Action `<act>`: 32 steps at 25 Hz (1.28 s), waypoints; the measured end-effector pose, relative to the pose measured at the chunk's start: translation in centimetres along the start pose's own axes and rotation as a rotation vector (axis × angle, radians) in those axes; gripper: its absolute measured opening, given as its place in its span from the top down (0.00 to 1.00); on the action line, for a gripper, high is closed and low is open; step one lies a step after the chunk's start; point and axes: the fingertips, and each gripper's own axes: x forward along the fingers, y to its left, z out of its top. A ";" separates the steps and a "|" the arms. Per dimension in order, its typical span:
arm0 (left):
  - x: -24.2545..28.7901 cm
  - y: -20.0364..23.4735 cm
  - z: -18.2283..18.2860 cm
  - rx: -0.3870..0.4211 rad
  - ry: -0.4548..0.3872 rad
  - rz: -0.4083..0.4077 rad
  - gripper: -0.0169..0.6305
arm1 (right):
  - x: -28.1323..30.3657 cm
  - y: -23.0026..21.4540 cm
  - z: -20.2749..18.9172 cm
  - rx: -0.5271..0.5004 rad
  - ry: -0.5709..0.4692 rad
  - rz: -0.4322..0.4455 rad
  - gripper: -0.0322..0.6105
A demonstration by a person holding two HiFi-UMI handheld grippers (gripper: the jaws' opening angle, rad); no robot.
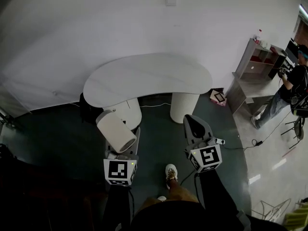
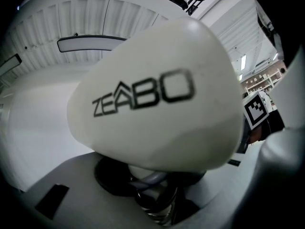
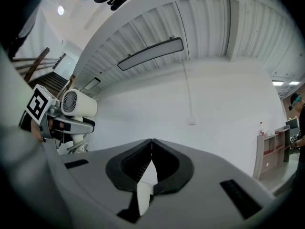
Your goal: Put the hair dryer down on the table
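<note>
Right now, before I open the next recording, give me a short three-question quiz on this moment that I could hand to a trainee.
1. On the right gripper, how do the jaws stand, and is anything between them?
2. What holds the hair dryer? A: the left gripper. B: the right gripper. C: nothing, it lies on the floor.
3. True or false: the hair dryer already rests on the white table.
Key: 1: together, with nothing between them. 2: A. 3: false; it is in the air, short of the table.
</note>
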 end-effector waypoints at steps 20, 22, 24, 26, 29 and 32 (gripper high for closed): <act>20.5 5.7 -0.3 0.002 0.003 0.044 0.67 | 19.0 -11.1 -1.2 -0.007 -0.017 0.087 0.91; 21.7 5.7 -0.3 0.000 0.011 0.040 0.67 | 19.8 -11.7 -1.7 -0.004 -0.010 0.094 0.91; 22.6 5.9 -0.4 0.001 0.013 0.032 0.67 | 20.6 -11.8 -2.2 -0.003 -0.003 0.102 0.91; 23.4 6.5 -0.6 0.006 0.016 0.030 0.67 | 21.6 -12.0 -2.6 0.003 0.001 0.103 0.91; 25.0 7.7 -1.1 0.006 0.026 0.027 0.67 | 23.3 -12.5 -3.0 0.006 0.010 0.097 0.91; 26.6 8.9 -1.9 0.005 0.025 0.013 0.67 | 25.0 -12.6 -3.8 0.007 0.018 0.093 0.91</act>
